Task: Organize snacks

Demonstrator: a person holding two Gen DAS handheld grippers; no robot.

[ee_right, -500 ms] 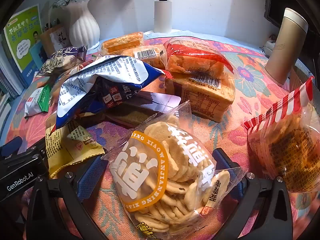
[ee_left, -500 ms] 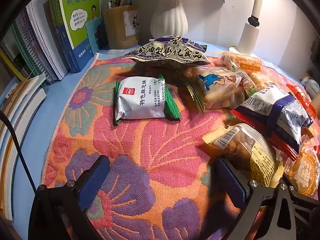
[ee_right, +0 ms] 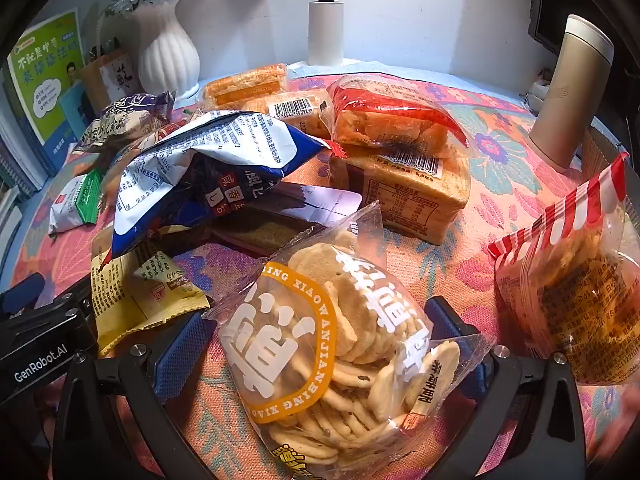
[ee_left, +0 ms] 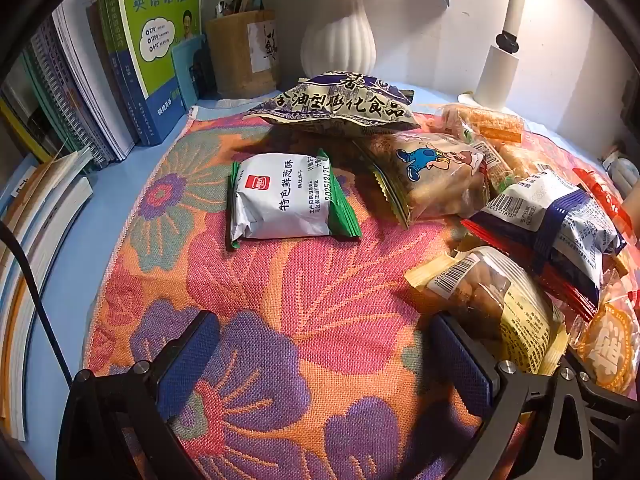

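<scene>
Several snack packs lie on a floral cloth (ee_left: 280, 304). My left gripper (ee_left: 324, 356) is open and empty over bare cloth, with a white-and-green pack (ee_left: 286, 200) ahead of it and a yellow pack (ee_left: 496, 308) touching its right finger. My right gripper (ee_right: 320, 344) is open, with a clear bag of round crackers (ee_right: 336, 344) lying between its fingers. Ahead of it are a blue-and-white bag (ee_right: 200, 172), a yellow pack (ee_right: 140, 296) and stacked bread packs (ee_right: 404, 168). The left gripper's body (ee_right: 40, 344) shows at the left.
Books (ee_left: 120, 68), a wooden pen holder (ee_left: 244, 52), a white vase (ee_left: 338, 32) and a lamp base (ee_left: 496, 68) stand at the back. A beige flask (ee_right: 568, 96) stands back right. A red-striped snack bag (ee_right: 568, 292) lies at the right.
</scene>
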